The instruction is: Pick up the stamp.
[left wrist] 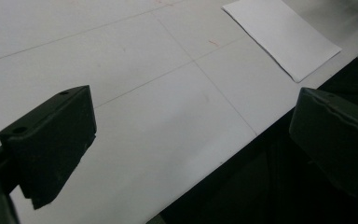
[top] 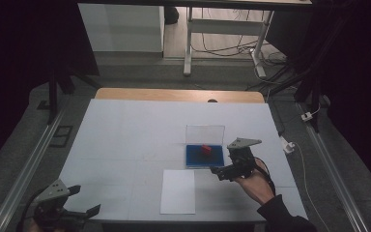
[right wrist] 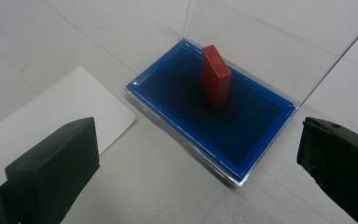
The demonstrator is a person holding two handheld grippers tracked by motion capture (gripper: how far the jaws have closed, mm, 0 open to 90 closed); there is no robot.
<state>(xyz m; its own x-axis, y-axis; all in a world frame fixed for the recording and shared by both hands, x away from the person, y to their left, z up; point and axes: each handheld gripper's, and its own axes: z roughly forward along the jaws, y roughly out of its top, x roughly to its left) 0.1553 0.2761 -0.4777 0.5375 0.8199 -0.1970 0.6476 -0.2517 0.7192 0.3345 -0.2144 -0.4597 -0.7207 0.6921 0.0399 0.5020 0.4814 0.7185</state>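
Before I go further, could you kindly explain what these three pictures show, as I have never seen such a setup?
A person holds a hand-held gripper in each hand. The high view looks down on a white table. The right gripper hovers beside an open case with a blue lining, a clear lid raised, and a red block standing inside. A white sheet lies near the front edge. The left gripper sits at the table's front left corner. The other two pictures come from cameras riding on each gripper. Both pairs of jaws stand apart, holding nothing.
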